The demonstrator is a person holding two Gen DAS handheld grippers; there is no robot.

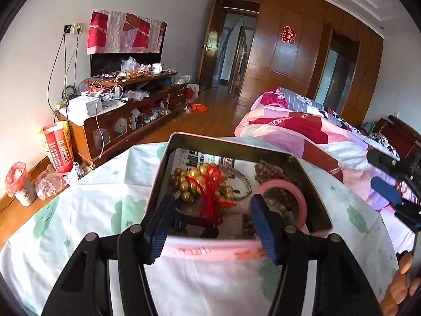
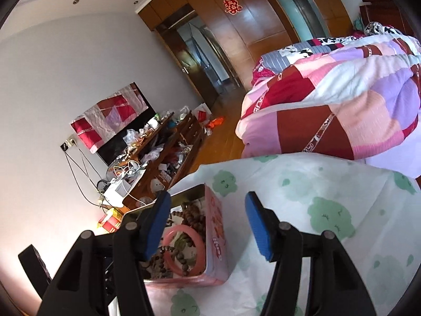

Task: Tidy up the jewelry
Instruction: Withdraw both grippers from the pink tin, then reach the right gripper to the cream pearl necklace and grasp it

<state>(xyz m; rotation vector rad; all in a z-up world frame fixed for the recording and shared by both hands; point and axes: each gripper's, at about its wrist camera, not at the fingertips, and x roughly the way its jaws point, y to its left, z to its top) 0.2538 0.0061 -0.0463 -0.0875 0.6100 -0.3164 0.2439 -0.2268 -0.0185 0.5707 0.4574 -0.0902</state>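
Observation:
A pink metal tin [image 1: 311,184] lies open on a white sheet with green prints. Inside it are a golden bead string with a red tassel [image 1: 208,184], a pink bangle [image 1: 292,192], brown wooden beads [image 1: 271,171] and a silver bangle [image 1: 243,181]. My left gripper [image 1: 213,210] hovers over the tin's near edge, open, with nothing pressed between its blue pads. In the right wrist view the tin [image 2: 218,234] sits low and left with the pink bangle [image 2: 184,247] and brown beads [image 2: 194,216]. My right gripper [image 2: 208,210] stands open above the tin's right wall, holding nothing.
A folded patchwork quilt [image 2: 342,100] lies beyond the sheet. A cluttered wooden cabinet [image 1: 126,113] stands at the left wall, with bags and a bin [image 1: 21,184] on the floor. The right gripper [image 1: 389,192] shows at the right edge of the left wrist view, and a hand [image 1: 400,287] below it.

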